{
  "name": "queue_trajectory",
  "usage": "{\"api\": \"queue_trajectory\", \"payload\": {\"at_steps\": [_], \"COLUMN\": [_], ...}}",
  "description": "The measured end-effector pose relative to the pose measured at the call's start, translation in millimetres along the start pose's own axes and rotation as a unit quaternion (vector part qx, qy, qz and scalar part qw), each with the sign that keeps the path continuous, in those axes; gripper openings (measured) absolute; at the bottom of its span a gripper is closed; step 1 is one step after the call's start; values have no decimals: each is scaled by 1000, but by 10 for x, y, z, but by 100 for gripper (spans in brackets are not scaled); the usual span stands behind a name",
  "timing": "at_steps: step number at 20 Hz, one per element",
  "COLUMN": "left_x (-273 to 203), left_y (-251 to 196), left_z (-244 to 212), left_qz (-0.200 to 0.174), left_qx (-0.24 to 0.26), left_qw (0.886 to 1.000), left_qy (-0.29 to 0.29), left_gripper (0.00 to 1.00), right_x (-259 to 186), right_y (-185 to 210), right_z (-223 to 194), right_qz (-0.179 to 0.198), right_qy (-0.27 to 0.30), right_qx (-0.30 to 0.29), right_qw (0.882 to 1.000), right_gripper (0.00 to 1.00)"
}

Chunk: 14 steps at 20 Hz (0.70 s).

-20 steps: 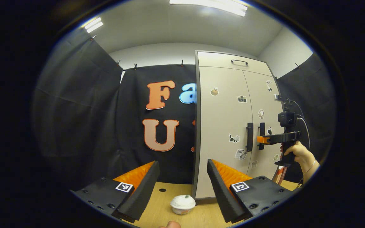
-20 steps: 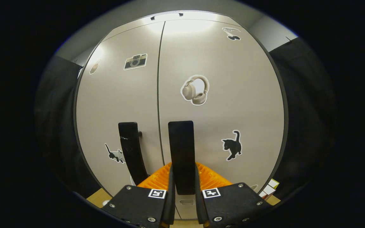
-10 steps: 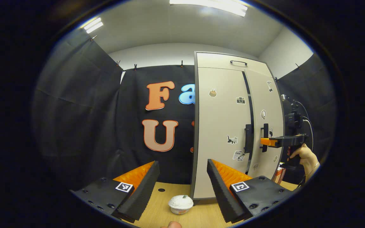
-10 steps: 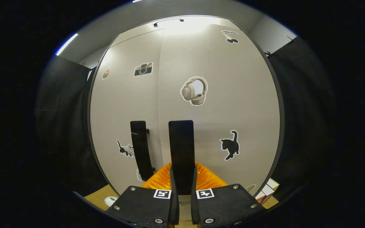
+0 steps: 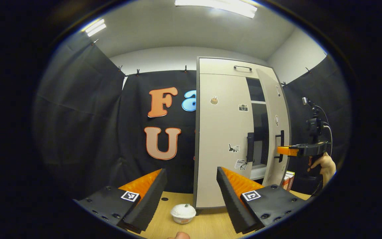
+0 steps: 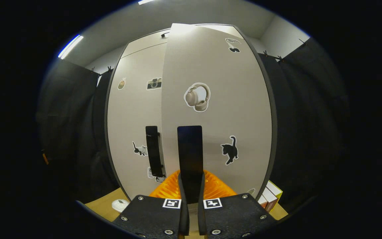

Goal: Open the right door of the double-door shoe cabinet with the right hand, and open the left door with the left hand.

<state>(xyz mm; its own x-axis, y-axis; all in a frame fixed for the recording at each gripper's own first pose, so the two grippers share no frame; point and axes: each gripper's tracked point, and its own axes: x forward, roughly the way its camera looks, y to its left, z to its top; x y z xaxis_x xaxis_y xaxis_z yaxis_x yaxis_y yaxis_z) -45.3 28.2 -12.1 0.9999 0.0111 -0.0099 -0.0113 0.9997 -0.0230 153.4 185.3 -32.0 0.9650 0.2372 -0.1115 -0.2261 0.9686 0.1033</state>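
Note:
The tall beige shoe cabinet (image 5: 221,66) stands on a wooden table. Its right door (image 6: 217,99) is swung partly outward, and in the left gripper view a dark gap with shelves (image 5: 259,132) shows behind it. My right gripper (image 6: 191,196) is shut on the right door's black vertical handle (image 6: 190,156); the left gripper view shows it farther off (image 5: 285,151), held by a hand (image 5: 323,164). The left door (image 5: 222,139) lies closed with its black handle (image 5: 250,146) untouched. My left gripper (image 5: 191,196) stands open, low and well short of the cabinet, nothing between its fingers.
A small white bowl (image 5: 183,212) sits on the wooden table (image 5: 207,225) in front of the cabinet's left corner. Coloured boxes (image 6: 270,197) stand at the cabinet's right foot. Black cloth walls close in the booth on the left, behind and on the right.
The right door has swung outward with my right gripper shut on its handle, opening a dark gap between the doors. My left gripper has stayed open and nearly still.

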Motion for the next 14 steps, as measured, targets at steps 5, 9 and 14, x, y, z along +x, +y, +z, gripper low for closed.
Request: {"api": "queue_trajectory", "payload": {"at_steps": [5, 9, 14], "left_x": [-67, -86, -88], "left_y": [-208, -376, -555], "left_z": [13, 33, 37], "left_qz": [-11, -23, -34], "left_qx": [1, -4, 0], "left_qw": [1000, 1000, 999], "left_qy": [0, -3, 2], "left_gripper": [96, 96, 96], "right_x": [-223, -354, -459], "right_y": [-119, -254, -414], "right_z": [28, 50, 82], "right_qz": [0, -12, -40], "right_qy": [-4, -10, -16], "right_qx": [4, 1, -12], "right_qw": [1000, 1000, 999], "right_gripper": [5, 5, 4]}}
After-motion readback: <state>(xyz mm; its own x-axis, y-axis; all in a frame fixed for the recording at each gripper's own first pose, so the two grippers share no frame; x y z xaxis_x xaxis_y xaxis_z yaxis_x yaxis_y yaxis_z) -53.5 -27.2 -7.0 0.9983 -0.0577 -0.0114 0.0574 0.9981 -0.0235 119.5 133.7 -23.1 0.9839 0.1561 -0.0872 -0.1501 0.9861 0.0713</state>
